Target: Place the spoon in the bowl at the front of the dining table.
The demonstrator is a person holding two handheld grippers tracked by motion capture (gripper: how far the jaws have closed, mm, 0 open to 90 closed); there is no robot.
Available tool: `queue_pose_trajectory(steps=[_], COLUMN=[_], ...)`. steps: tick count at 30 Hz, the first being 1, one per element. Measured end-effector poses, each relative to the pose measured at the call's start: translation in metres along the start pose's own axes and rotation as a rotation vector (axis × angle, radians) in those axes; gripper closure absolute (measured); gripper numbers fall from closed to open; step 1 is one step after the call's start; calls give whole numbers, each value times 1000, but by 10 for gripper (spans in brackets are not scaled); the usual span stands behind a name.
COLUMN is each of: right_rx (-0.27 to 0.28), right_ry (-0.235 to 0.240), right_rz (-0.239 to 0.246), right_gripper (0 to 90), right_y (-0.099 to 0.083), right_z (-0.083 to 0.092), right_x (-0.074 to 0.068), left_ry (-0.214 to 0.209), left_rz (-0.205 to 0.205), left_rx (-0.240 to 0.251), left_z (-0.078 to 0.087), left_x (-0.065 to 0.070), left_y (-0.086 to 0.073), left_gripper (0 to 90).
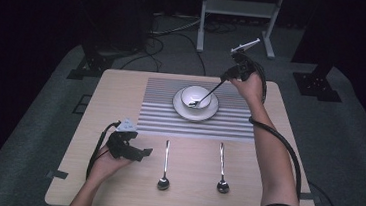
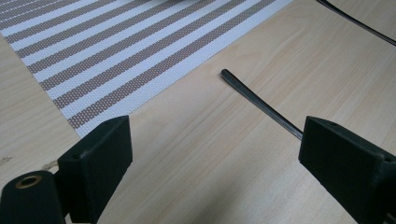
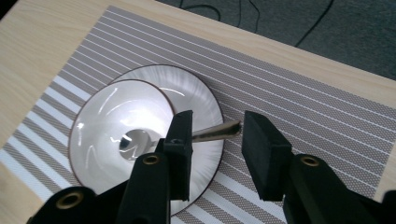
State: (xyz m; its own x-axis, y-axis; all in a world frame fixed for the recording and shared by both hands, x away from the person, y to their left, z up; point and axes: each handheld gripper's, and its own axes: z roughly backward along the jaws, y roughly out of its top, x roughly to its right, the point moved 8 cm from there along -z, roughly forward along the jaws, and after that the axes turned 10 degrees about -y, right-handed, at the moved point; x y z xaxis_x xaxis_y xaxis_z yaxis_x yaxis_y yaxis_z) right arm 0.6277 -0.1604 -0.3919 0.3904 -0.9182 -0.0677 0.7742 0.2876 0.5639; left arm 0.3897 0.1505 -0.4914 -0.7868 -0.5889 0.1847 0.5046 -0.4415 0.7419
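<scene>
left gripper [image 1: 142, 152] | resting low near the table's front-left corner, jaws standing wide apart, pointing right || right gripper [image 1: 223, 78] | reaching over the far edge on an outstretched forearm, angling down-left, jaws parted, gripping nothing

On the table [image 1: 83, 124] before me, a bowl [image 1: 195, 96] sits on a plate [image 1: 180, 110] on the placemat [image 1: 229, 124], with two spoons [image 1: 165, 164] nearer me.

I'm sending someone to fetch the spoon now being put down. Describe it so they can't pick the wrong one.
Find the striped placemat at the table's far side; a white bowl sits on a plate there. The spoon leans in that bowl, handle toward the right tool. The other two spoons lie flat on bare wood nearer the person.
</scene>
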Motion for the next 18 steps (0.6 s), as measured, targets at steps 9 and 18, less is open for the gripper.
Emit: queue_pose_trajectory(steps=[9,18], right_rx=[19,8], right_ry=[59,122], right_rz=[39,112], right_gripper=[600,556], right_y=[0,-8], right_z=[10,14], right_x=[-18,-45], left_ry=[-4,-3], left_rz=[-6,-9], left_rx=[-6,-9], left_z=[-1,-2], left_x=[3,3], left_y=[0,0], left_gripper=[87,87])
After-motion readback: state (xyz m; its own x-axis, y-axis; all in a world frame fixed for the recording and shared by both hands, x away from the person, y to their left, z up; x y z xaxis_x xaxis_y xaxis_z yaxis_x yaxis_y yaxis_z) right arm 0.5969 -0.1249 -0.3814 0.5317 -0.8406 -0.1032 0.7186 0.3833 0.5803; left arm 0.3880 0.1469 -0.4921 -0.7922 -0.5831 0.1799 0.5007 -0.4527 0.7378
